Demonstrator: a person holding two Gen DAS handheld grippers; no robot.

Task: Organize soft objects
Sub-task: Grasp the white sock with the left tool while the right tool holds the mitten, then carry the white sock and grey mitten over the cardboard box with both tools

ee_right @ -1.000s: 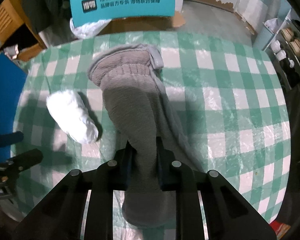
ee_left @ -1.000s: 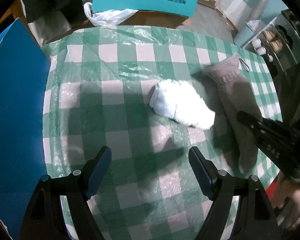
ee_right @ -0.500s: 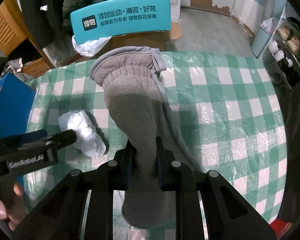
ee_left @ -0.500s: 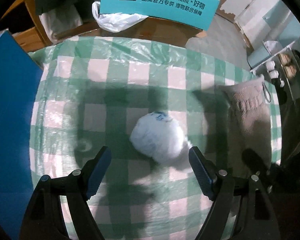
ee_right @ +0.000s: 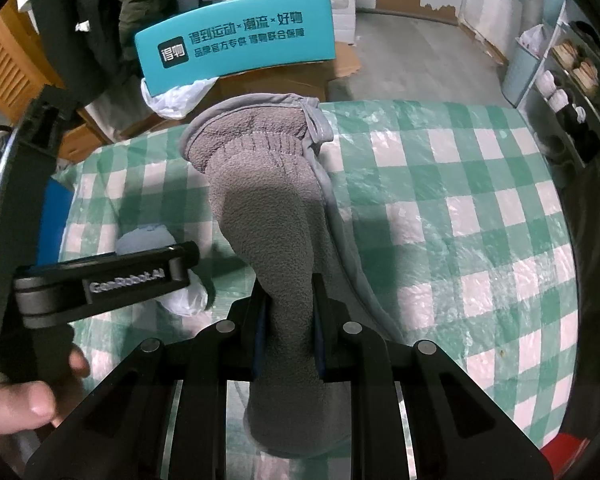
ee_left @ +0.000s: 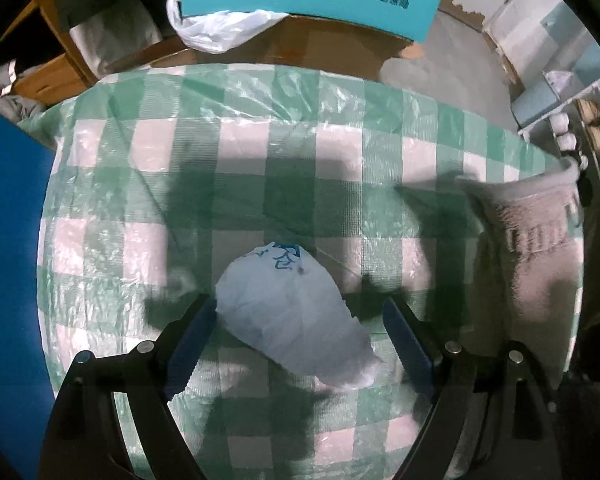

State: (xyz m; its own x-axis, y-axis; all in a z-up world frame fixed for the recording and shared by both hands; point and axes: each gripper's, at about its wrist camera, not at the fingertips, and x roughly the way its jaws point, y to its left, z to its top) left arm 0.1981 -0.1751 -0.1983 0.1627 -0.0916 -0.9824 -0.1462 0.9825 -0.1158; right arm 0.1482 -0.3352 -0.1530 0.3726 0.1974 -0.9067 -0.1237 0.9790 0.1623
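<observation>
1. Right gripper [ee_right: 288, 330]: jaws nearly closed, pinching the grey fleece glove [ee_right: 268, 208] mid-length. Cuff end stands up toward the far table edge; the other end hangs below the fingers. Grip looks firm.
2. Left gripper [ee_left: 296, 344]: jaws wide and opening, pointing almost straight down over the white plastic-wrapped bundle [ee_left: 292, 316]. Bundle sits between the fingers; left pad [ee_left: 192, 340] is just beside or grazing it, right pad is clear. Nothing held yet.
3. Step in hand, as I read it: grasp the bundle with the left gripper. To do it well: centre the jaws over the fat middle, not the tapered tail on the right, lower until the pads flank it, then close gently. The wrap is slick and squashy, so a shallow pinch may slip.
4. Bundle lies on the green-and-white checked tablecloth [ee_left: 340, 128], near the front, left of the glove and close to it. Keep the right gripper steady so the glove does not drape over the bundle.
5. Containers: a blue panel [ee_left: 12, 240] at the table's left edge may be a bin wall; inside not visible, contents unknown.
6. Far: a teal printed box [ee_right: 236, 52] past the table on brown cardboard, a white plastic bag [ee_left: 220, 28] below it. Contents hidden.
</observation>
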